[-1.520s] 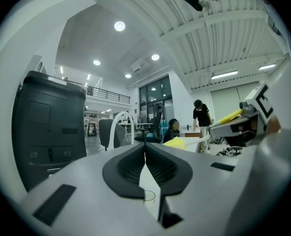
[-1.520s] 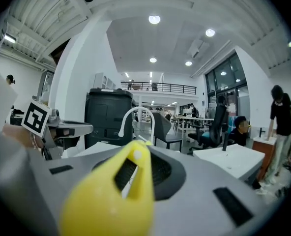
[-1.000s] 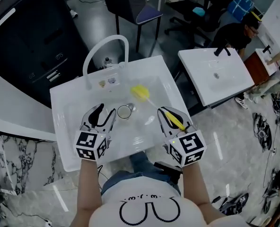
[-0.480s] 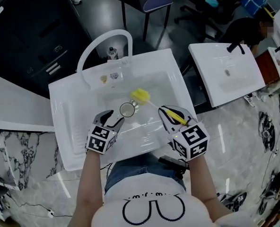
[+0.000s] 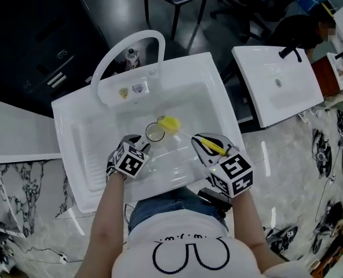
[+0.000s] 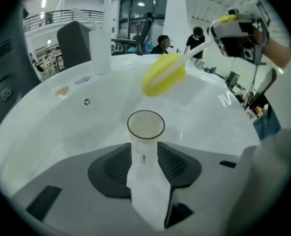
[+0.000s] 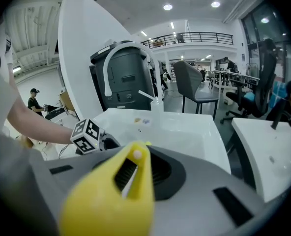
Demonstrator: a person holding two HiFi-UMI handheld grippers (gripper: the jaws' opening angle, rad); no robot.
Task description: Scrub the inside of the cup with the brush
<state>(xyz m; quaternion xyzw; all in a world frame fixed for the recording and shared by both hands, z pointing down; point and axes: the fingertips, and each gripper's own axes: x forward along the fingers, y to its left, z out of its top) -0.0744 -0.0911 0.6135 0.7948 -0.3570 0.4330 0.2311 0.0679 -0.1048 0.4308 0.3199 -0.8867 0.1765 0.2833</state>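
A small clear cup is at the middle of the white sink. My left gripper reaches it from the near side. In the left gripper view the cup stands upright between the dark pads, and the jaws are closing, with the pads against its sides. My right gripper is shut on the yellow handle of the brush. The brush's yellow sponge head hovers just right of the cup's rim, above and beyond the cup in the left gripper view.
A white arched faucet rises at the sink's far edge, with a drain fitting on the back wall. A second white basin stands to the right. A dark cabinet and chairs lie beyond the sink.
My left gripper has moved forward until the cup is between its jaws. The brush head has drifted left, closer to the cup's rim. The right gripper has kept its hold.
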